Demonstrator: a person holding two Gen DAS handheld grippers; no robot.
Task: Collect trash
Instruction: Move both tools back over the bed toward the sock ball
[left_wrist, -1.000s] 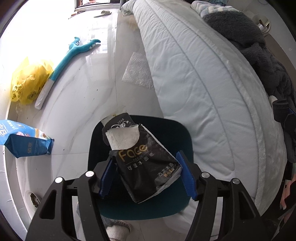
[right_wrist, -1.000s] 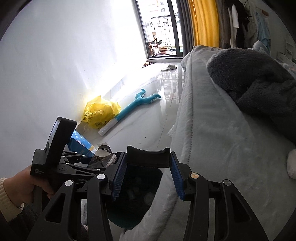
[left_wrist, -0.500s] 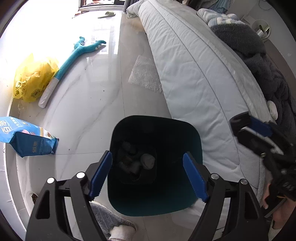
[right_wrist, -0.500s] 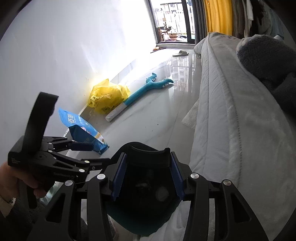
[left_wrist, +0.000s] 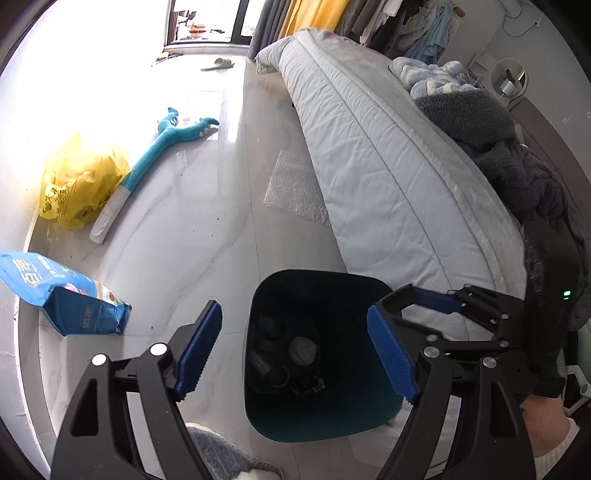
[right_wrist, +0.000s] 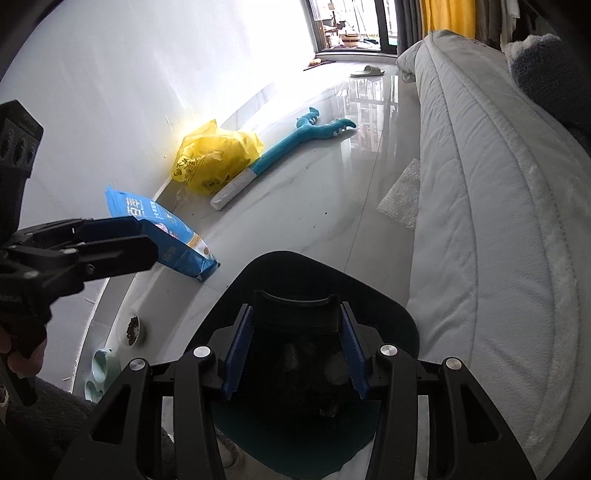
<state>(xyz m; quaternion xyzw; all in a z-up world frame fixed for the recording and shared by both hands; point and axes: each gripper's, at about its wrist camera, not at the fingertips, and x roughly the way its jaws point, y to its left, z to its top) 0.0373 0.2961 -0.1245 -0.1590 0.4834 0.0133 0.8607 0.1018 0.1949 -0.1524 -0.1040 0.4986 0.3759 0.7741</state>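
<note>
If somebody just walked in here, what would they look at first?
Probably the dark bin with rubbish in it, right below the left gripper, whose jaws are opening and empty. Then the bright yellow bag by the wall, beside a long teal plush toy on the floor.

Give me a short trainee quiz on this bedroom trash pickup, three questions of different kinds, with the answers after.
1. True or false: the yellow bag lies on the bed.
2. What are the right tongs gripping? A) a slipper B) a black curved piece C) nothing
3. Fill in: the open teal bin stands on the floor right beside the ____.
Key: 1 false, it lies on the floor against the wall. 2 B. 3 bed.
</note>
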